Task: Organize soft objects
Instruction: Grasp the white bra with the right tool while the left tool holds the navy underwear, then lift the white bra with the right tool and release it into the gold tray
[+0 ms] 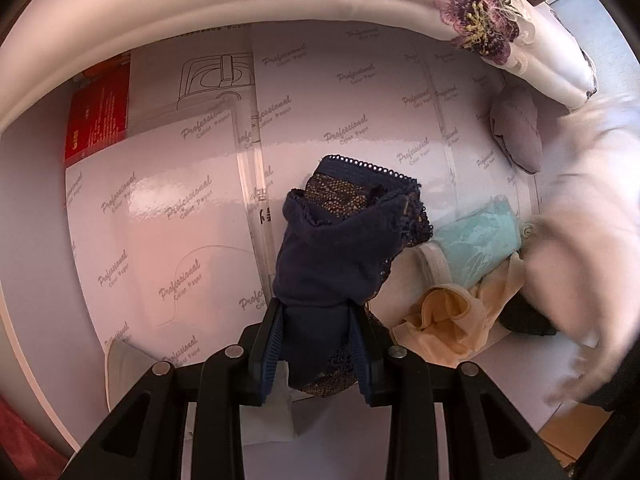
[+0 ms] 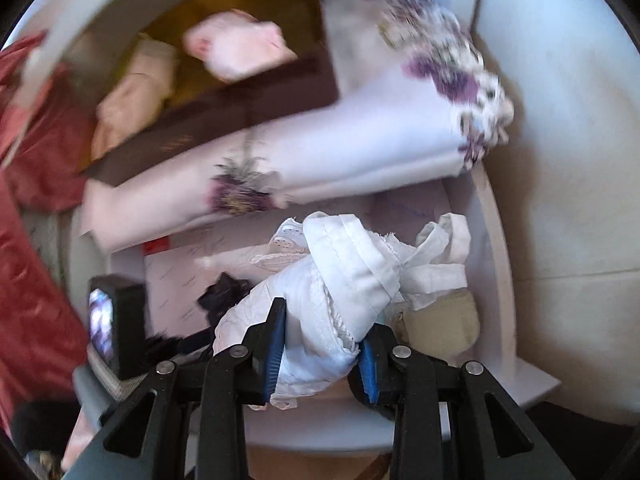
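So from my left cam, the work surface [image 1: 168, 216] is covered in glossy white sheets printed "Professional Color Paper", overlapping each other, with a red box [image 1: 98, 116] peeking out at the far left edge. A folded white cloth with purple embroidered flowers [image 1: 480, 20] runs along the back. My left hand-held gripper [image 1: 316, 344] is pinched on a navy lace garment [image 1: 344, 236] that drapes forward over the paper. Off to its right lie a teal piece [image 1: 480, 240], a cream one [image 1: 444, 316] and a grey-purple one [image 1: 516, 128].

Right cam is pretty blurry. My right hand-held gripper [image 2: 322, 348] is clamped on a bunched white garment [image 2: 340, 280], above the pile. Behind there's a brown box [image 2: 224, 112] holding pink fabric [image 2: 240, 44], and red cloth [image 2: 36, 216] at the left.
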Demonstrator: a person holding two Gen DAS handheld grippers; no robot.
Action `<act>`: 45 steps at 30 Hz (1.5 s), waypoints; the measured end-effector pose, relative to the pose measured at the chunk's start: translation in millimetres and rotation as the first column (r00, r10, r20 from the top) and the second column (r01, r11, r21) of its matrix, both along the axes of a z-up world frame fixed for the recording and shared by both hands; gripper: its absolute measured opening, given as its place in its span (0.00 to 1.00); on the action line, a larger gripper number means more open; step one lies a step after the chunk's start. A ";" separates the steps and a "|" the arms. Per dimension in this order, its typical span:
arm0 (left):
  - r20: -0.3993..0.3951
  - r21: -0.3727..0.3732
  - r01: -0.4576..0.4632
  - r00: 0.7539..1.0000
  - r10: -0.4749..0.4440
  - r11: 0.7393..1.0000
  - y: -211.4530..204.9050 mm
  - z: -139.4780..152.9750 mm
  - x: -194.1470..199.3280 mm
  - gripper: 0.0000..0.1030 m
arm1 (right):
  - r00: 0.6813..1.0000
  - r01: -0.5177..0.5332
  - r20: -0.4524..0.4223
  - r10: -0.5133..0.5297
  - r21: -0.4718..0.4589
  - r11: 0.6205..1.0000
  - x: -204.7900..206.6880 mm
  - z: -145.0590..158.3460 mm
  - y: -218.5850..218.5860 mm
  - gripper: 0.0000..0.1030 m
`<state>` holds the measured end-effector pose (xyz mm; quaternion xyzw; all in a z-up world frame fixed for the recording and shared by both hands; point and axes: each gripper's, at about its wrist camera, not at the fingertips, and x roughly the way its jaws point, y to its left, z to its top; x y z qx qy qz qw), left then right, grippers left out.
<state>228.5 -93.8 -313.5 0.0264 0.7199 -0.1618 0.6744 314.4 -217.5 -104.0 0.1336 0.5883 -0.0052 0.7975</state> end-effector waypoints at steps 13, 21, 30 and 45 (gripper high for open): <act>0.006 0.013 0.003 1.000 -0.003 1.000 -8.3 5.4 -2.3 0.31 | 0.944 -0.086 0.312 0.104 -0.072 0.994 29.1 122.4 32.3 0.32; 0.005 0.011 0.002 1.000 -0.002 1.000 -8.1 6.9 -1.7 0.31 | 0.948 0.062 0.311 -0.072 0.043 0.997 97.9 105.8 25.1 0.32; 0.004 0.011 -0.003 1.000 0.003 1.000 -7.8 6.8 -0.9 0.31 | 0.968 0.016 0.253 -0.001 -0.059 0.998 153.4 66.3 58.0 0.32; 0.001 0.009 -0.006 1.000 0.006 1.000 -5.4 6.8 0.0 0.31 | 0.967 -0.072 0.231 0.106 -0.151 0.986 182.7 46.8 86.4 0.42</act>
